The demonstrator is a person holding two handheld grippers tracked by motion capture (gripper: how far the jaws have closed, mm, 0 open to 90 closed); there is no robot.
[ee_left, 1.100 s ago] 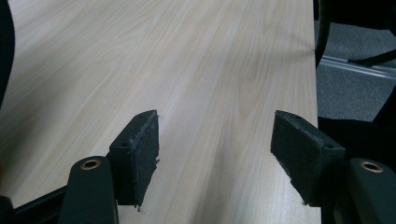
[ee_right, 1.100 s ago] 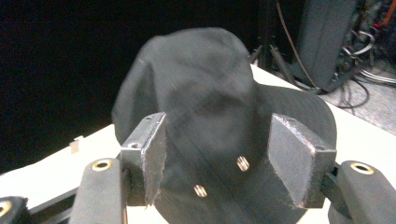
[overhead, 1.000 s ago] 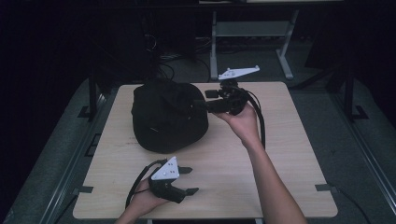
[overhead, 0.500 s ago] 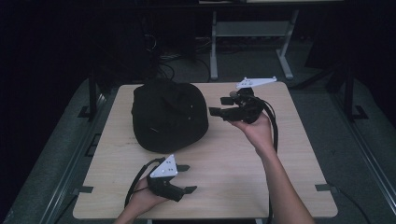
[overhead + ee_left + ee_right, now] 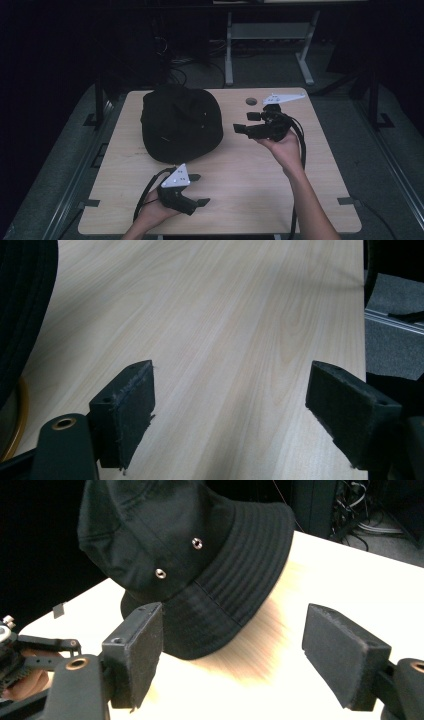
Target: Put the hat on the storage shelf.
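While the black bucket hat (image 5: pixel 181 122) sits free on the tabletop's (image 5: pixel 240 170) far left, the right gripper (image 5: pixel 243 123) has drawn back beside it and the left gripper (image 5: pixel 198 190) rests nearer, both just opened and empty, suggesting placement is finished.

High overhead, two close gripper views sharing hat (image 5: pixel 180 122).

Counter (image 5: pixel 280 200): light wood top with rounded corners, standing on a grey floor (image 5: pixel 380 165).
On the counter: a black bucket hat (image 5: pixel 180 122), lying at the far left part.
Hole: a small round one (image 5: pixel 251 101) near the far edge, right of the hat.
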